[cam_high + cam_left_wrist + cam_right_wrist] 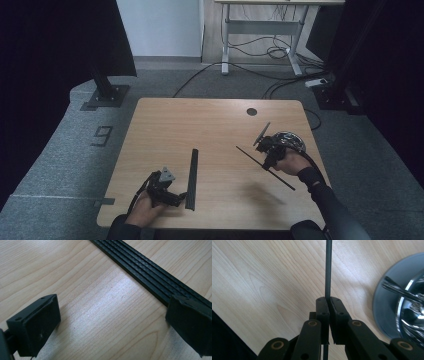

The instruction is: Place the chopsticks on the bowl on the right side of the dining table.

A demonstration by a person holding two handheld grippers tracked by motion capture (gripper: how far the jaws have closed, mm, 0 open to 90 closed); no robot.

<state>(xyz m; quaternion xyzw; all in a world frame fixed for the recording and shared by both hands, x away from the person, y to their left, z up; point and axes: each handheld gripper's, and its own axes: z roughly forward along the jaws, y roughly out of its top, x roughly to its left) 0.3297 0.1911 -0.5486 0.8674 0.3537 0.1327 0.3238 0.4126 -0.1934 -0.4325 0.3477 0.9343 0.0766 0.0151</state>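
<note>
A long black ribbed bar lies flat on the wooden table, running away from the front edge. My left gripper rests low at its near end, jaws wide open. In the left gripper view the bar passes by the right-hand pad, and bare wood lies between the pads. My right gripper hangs above the table's right side, shut on a thin black rod that slants across the table. The right gripper view has the rod pinched between the pads.
A round shiny metal dish with metal pieces in it stands just beyond my right hand near the table's right edge. A dark round hole marks the far side of the tabletop. Grey carpet, stands and cables surround the table.
</note>
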